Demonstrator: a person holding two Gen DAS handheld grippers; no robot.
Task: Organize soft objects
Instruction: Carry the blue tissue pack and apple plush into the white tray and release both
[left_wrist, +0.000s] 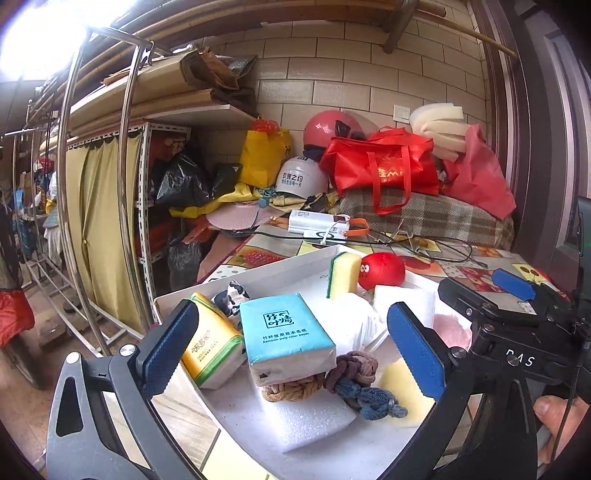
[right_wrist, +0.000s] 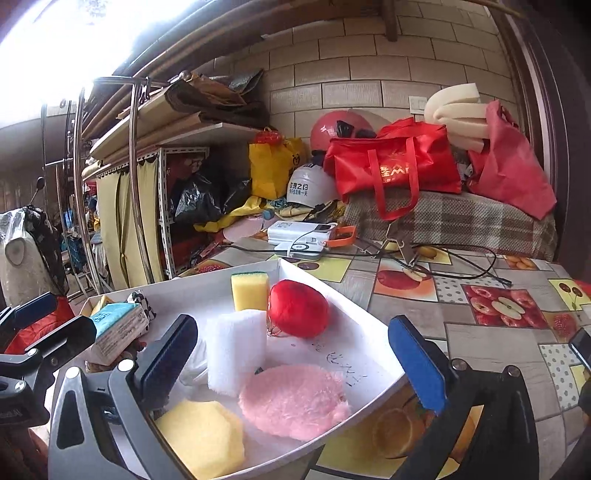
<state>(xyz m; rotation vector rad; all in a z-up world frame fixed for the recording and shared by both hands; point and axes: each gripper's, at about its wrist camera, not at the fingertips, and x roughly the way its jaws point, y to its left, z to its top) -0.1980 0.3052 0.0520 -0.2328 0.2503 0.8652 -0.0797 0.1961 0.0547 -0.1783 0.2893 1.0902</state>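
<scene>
A white tray on the table holds soft items. In the right wrist view I see a pink fluffy pad, a white foam block, a yellow sponge disc, a red plush ball and a yellow-green sponge. The left wrist view shows a blue tissue pack, a yellow tissue pack, braided hair ties and white foam. My left gripper stands open over the tissue pack, not touching. My right gripper is open above the pad.
Fruit-patterned tablecloth extends right of the tray. White devices with cables lie behind it. Red bags, helmets, a yellow bag and foam rolls crowd the back. A metal rack and curtain stand left.
</scene>
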